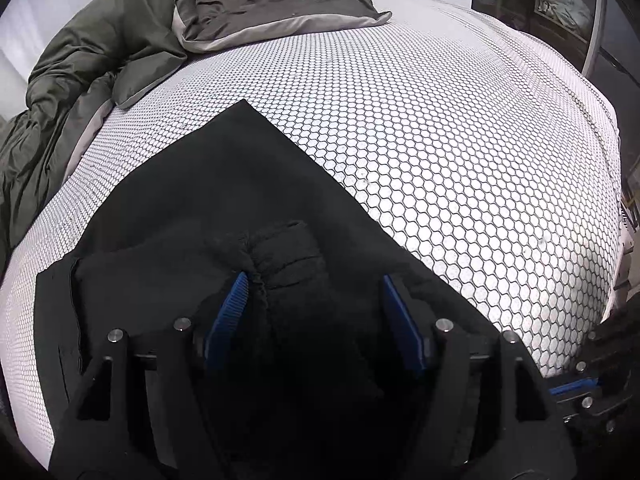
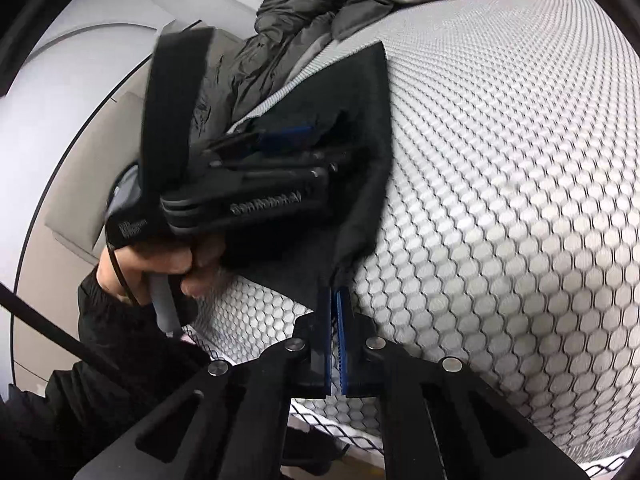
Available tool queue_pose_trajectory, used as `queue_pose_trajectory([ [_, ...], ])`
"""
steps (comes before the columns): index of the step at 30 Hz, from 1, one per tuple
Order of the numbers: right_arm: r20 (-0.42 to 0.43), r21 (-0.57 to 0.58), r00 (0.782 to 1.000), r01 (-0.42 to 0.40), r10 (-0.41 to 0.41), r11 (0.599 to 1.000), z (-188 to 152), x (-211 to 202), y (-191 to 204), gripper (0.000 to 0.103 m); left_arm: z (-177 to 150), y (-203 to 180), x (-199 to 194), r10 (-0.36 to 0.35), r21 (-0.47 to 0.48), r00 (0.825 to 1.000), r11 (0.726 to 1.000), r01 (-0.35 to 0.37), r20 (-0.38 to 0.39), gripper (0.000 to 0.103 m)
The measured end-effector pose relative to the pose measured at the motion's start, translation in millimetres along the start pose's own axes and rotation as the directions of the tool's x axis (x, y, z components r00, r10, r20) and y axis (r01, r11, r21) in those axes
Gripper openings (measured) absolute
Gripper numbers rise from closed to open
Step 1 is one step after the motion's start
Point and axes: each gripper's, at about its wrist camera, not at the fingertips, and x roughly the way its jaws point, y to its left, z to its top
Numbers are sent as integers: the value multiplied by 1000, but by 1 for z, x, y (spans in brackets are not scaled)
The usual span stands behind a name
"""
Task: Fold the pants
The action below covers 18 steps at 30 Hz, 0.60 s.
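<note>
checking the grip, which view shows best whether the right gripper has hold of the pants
The right wrist view. There the right gripper has its blue pads closed on a bunched corner of the black pants. The left wrist view catches only a sliver of that gripper at its lower right edge, grip hidden.

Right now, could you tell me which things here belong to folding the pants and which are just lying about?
Part of the job:
black pants
left gripper
right gripper
honeycomb-patterned bed

Lying about:
olive duvet
dark pillow
</note>
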Motion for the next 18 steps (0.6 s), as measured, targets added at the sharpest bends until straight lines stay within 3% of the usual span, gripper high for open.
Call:
queue_pose_trajectory([
  [3,-17,1,1000,-14,14,1000,-4,-5,-1,3,-2,0,-20,-13,-10,999,1000,13,30,65],
  [5,30,9,999,-24,24,1000,-3,-17,-1,13,-7,-7,-38,-45,27,996,999,43,72,65],
  [8,115,21,993,3,-6,1000,1,-33,-5,16,-18,-27,-51,-69,101,993,993,59,91,65],
  [10,142,52,989,23,-31,998,4,-39,-12,16,-29,-43,-42,-29,156,997,988,18,70,65],
  [13,176,85,984,24,-39,996,14,-44,-21,17,-43,-60,-36,66,231,993,969,-87,98,65],
  [16,152,78,988,26,-38,997,37,-30,-22,26,-47,-63,-40,81,228,991,968,-103,106,65],
  [18,99,55,994,37,-42,998,59,-10,-19,27,-50,-63,-40,79,218,991,971,-101,106,65],
])
